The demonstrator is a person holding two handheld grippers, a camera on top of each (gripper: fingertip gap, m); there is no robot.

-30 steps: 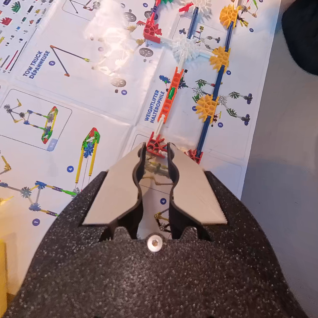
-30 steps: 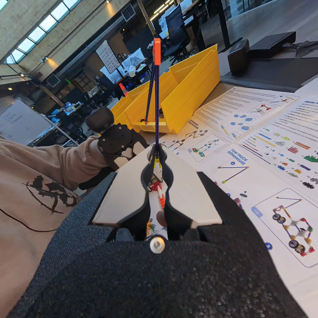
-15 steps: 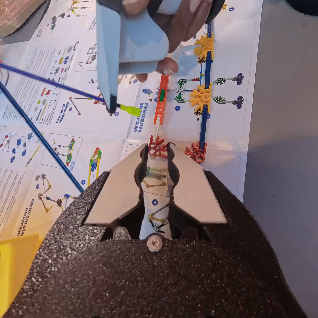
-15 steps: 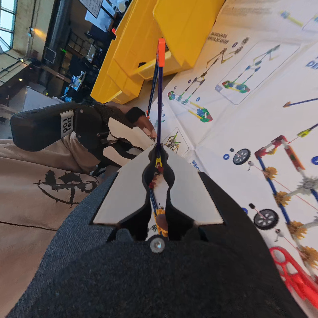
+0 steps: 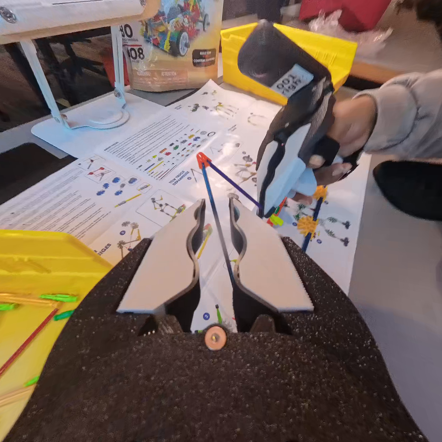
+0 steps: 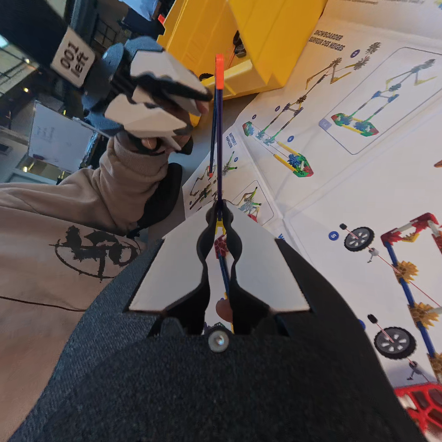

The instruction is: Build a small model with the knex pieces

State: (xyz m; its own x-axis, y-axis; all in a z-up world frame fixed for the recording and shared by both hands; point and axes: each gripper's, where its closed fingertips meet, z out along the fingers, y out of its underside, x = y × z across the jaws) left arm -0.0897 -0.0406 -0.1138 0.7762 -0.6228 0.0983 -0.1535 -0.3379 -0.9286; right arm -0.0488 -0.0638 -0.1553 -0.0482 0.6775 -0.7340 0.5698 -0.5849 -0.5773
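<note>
The right tool (image 6: 219, 210) pinches a purple rod (image 6: 219, 143) with an orange tip (image 6: 219, 71). The left tool (image 5: 216, 203) is apart around a blue rod (image 5: 215, 215), above the paper (image 5: 143, 153).

Printed instruction sheet (image 5: 148, 153) spread flat on grey table (image 5: 392, 275). Yellow bins: near left (image 5: 43, 258), far right (image 5: 299, 62). Toy-kit box (image 5: 172, 45) upright behind sheet. White stand base (image 5: 95, 117) beside box.
</note>
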